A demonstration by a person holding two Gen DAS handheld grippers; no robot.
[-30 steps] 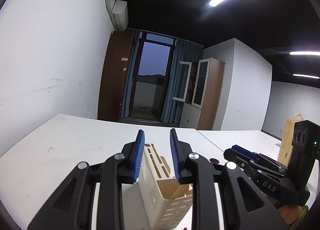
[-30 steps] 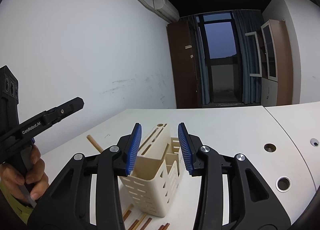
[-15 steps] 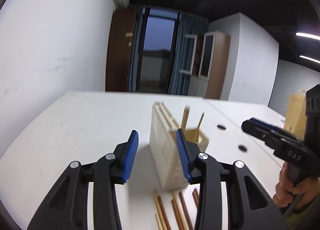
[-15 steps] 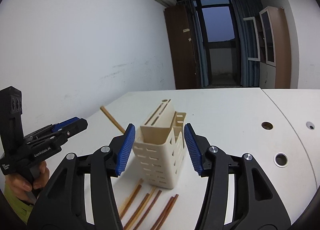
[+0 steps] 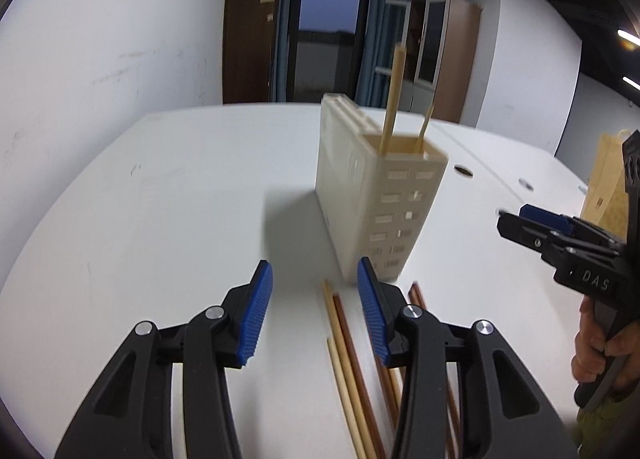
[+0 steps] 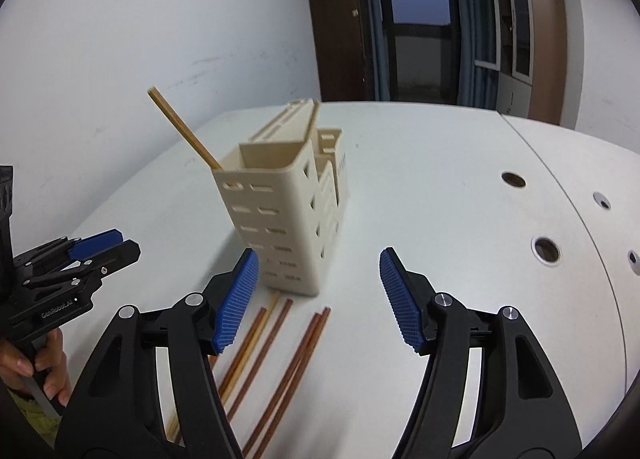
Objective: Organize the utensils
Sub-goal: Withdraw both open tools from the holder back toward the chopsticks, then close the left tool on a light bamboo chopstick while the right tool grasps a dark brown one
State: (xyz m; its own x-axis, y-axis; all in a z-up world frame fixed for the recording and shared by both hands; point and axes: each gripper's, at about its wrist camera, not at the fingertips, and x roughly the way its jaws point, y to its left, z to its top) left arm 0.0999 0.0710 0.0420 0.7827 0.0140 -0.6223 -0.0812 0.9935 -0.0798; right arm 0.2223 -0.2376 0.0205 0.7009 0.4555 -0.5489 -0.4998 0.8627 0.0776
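A cream slotted utensil holder point(image 5: 372, 195) point(image 6: 288, 215) stands upright on the white table point(image 5: 160, 199). Pale chopsticks point(image 5: 394, 95) point(image 6: 184, 129) stick out of its front compartment. Several brown and pale chopsticks point(image 5: 348, 359) point(image 6: 280, 355) lie flat on the table in front of the holder. My left gripper point(image 5: 314, 309) is open and empty, just above the loose chopsticks. My right gripper point(image 6: 318, 297) is open wide and empty, in front of the holder. Each gripper also shows in the other's view, the right point(image 5: 560, 235) and the left point(image 6: 76, 259).
Round cable holes point(image 6: 546, 249) are in the table at the right. A brown paper bag point(image 5: 604, 179) stands at the far right. A white wall point(image 5: 100, 39) runs along the left; a door and cabinets are behind the table.
Both grippers have pulled back and tilted down from the holder, so the loose chopsticks on the table have come into view. The jaws have opened wider.
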